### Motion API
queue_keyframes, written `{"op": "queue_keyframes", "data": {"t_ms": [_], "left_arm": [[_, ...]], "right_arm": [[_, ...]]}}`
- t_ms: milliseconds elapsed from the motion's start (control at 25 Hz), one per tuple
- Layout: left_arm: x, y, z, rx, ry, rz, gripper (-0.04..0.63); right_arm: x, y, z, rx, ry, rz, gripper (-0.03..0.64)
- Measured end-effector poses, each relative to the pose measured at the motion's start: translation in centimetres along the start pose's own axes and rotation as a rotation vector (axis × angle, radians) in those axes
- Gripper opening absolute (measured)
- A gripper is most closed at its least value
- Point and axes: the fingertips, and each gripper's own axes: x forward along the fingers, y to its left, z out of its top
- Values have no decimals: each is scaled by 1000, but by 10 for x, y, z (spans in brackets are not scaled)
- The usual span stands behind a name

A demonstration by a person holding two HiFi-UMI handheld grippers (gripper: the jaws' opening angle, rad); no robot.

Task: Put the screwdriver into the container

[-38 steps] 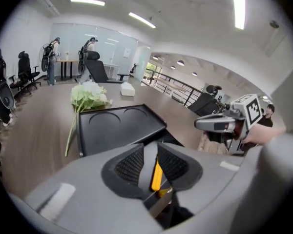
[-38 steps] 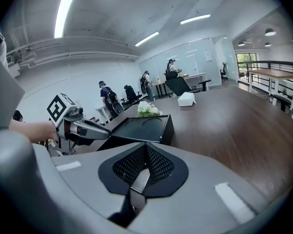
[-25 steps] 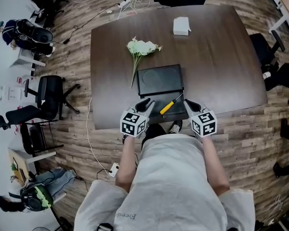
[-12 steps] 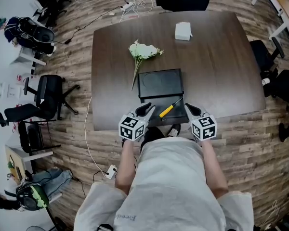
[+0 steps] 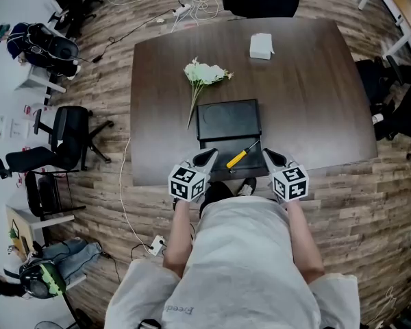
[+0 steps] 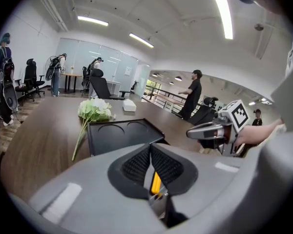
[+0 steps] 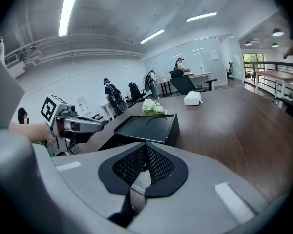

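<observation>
A screwdriver (image 5: 238,157) with a yellow handle lies slantwise on the dark table (image 5: 308,94), just in front of the black container (image 5: 227,119). My left gripper (image 5: 207,157) sits to its left at the table's front edge, jaws shut and holding nothing. On its right my right gripper (image 5: 272,156) is also shut and empty. In the left gripper view the yellow handle (image 6: 156,182) shows through the gap below the closed pads of the left gripper (image 6: 150,147), with the container (image 6: 119,135) beyond. The right gripper view shows the right gripper (image 7: 146,146) and the container (image 7: 149,126).
A bunch of white flowers (image 5: 202,72) lies behind the container on the left. A white box (image 5: 260,45) sits near the far edge. Office chairs (image 5: 65,139) stand to the left of the table, and cables (image 5: 127,184) run over the wood floor. A person (image 6: 193,94) stands in the background.
Both grippers stay near the table's front edge, drawn back slightly toward me. The screwdriver and container have not moved.
</observation>
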Motion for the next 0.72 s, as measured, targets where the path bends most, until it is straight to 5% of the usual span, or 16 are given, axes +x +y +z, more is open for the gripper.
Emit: {"op": "queue_keyframes", "data": {"t_ms": [720], "left_arm": [[2,-2,-7,-10,36,-41,55]], "right_arm": [[3,0,-5,29,11,-3,2]]}}
